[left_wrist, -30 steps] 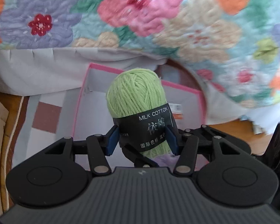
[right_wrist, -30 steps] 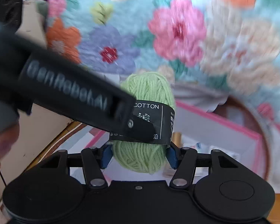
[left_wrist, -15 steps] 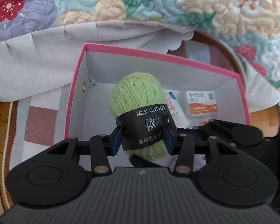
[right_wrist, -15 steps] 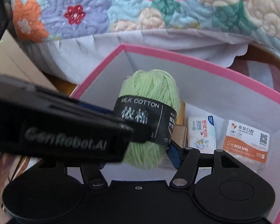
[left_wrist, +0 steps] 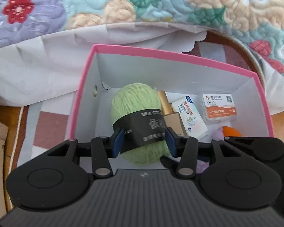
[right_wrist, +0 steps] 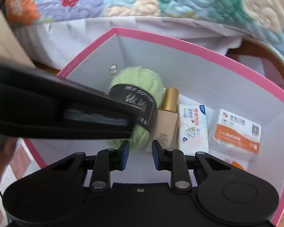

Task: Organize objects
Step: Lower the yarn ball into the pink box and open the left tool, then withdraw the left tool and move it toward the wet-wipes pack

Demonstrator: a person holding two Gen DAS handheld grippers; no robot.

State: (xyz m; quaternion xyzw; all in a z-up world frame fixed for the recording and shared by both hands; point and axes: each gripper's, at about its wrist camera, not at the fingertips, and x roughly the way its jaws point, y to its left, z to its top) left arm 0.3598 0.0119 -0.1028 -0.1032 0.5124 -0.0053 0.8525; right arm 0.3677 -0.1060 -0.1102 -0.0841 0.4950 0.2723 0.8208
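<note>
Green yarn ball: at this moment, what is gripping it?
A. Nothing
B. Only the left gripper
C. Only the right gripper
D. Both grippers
B. The left gripper has its blue pads on the black label of the green yarn ball inside the pink box; the right gripper is empty.

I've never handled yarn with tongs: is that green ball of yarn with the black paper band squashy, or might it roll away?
The green ball of yarn looks soft and light; the left gripper, jaws opening, has it between its pads. Its rounded shape might roll, but the pink-rimmed box should contain it.
</note>
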